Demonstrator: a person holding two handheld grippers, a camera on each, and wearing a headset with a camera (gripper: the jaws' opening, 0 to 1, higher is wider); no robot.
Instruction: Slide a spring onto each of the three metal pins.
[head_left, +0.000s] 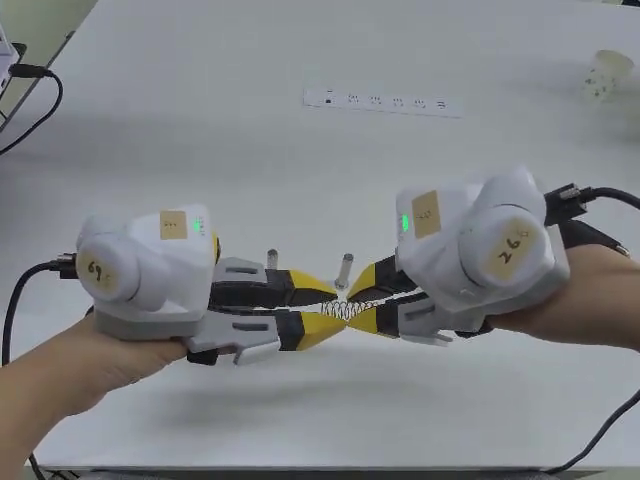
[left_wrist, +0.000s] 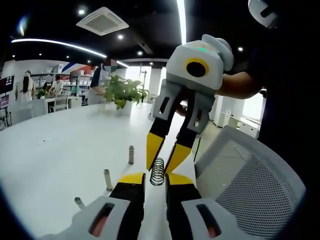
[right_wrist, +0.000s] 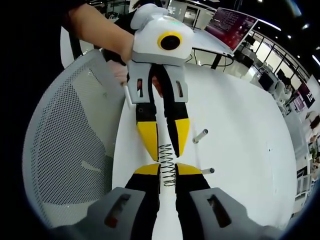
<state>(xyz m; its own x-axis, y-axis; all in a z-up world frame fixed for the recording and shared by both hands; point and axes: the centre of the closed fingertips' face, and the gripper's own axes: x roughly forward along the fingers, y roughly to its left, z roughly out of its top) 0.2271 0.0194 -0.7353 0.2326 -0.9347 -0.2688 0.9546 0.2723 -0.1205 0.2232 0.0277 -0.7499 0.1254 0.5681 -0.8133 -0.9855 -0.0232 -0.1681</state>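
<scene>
Steel coil first: the spring (head_left: 346, 312) is hanging just above the white tabletop (head_left: 300, 160). The left gripper (left_wrist: 156, 178) is pinching 1 end and the right gripper (right_wrist: 168, 170) the other. Both pairs of yellow-tipped jaws are sitting nearly closed, narrowed onto the wire, with nothing else in them. I cannot tell which pair is bearing the load, and this is looking like a hand-over or regrip.

Just beyond the tips, 3 pins are standing on the table. The sprung pin (left_wrist: 131, 154) is already wearing a coil, while the middle bare pin (left_wrist: 107, 179) and the nearest bare pin (left_wrist: 80, 202) are waiting.

To do this well, 1 gripper should be taking the spring by its side, leaving the bore open, before the other is letting go. The open end should then be going down square over a bare pin, with light pressure so the coil is not kinking.
</scene>
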